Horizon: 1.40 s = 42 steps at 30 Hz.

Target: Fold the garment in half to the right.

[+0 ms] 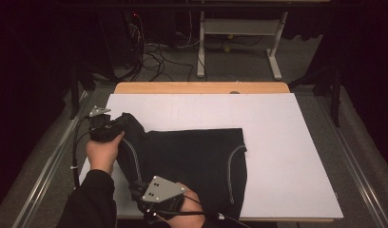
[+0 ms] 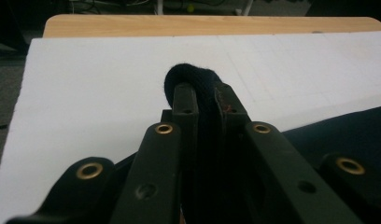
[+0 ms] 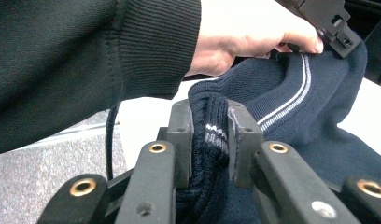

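One dark navy knitted sweater with pale stripe trim [image 1: 192, 159] lies on the near-left part of the white-covered table [image 1: 287, 142]. Two tools, both clamped on it: left tool [image 1: 120, 124] pinches a raised fold at the far-left edge (bunched knit between the jaws), right tool [image 1: 137, 192] grips the striped edge at the near-left corner.
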Available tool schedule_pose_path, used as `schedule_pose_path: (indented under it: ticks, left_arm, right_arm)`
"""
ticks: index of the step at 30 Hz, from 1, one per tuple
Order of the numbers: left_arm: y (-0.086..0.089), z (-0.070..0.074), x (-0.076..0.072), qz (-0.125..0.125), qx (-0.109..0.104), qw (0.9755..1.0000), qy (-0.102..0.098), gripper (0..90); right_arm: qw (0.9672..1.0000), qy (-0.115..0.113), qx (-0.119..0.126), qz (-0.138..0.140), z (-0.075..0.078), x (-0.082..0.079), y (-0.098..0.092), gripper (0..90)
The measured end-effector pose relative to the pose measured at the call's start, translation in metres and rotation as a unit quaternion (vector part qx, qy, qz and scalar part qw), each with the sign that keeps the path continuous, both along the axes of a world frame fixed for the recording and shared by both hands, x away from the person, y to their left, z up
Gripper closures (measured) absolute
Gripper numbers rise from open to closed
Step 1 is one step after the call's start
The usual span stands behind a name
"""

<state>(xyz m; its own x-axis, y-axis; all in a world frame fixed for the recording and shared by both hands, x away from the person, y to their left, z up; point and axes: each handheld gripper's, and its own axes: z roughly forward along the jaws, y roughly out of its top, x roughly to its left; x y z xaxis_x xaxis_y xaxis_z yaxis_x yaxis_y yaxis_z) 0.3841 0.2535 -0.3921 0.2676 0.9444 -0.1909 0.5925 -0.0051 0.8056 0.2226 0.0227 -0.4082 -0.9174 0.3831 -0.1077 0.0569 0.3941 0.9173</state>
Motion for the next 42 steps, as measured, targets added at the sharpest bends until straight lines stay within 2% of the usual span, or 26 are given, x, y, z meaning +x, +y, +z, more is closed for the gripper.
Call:
schedule_pose_path:
  ticks: [4, 8, 11, 22, 35, 42]
  left_arm:
    - [-0.013, 0.007, 0.005, -0.009, 0.009, 0.9999, 0.004, 77.4]
    - [-0.028, 0.009, 0.009, -0.016, 0.022, 0.9996, 0.002, 77.4]
    - [-0.037, 0.01, 0.011, -0.02, 0.022, 0.9996, 0.003, 77.3]
    - [-0.067, 0.01, 0.012, -0.044, 0.02, 0.9988, -0.011, 76.9]
    - [-0.09, 0.004, 0.016, -0.054, 0.019, 0.9984, -0.001, 76.9]
    - [-0.109, 0.005, 0.02, -0.071, 0.017, 0.9973, -0.009, 76.8]
  right_arm:
    - [0.9999, -0.005, 0.009, -0.009, 0.001, 0.0, -0.014, 74.6]
    - [0.9997, 0.0, 0.015, -0.018, -0.001, 0.002, -0.025, 74.7]
    - [0.9995, -0.002, 0.015, -0.026, -0.002, 0.002, -0.035, 74.7]
    - [0.9985, -0.002, 0.012, -0.054, -0.009, -0.003, -0.07, 74.6]
    - [0.9963, -0.001, 0.003, -0.085, -0.019, -0.004, -0.102, 74.7]
    - [0.9948, -0.004, -0.001, -0.102, -0.02, -0.007, -0.121, 74.6]
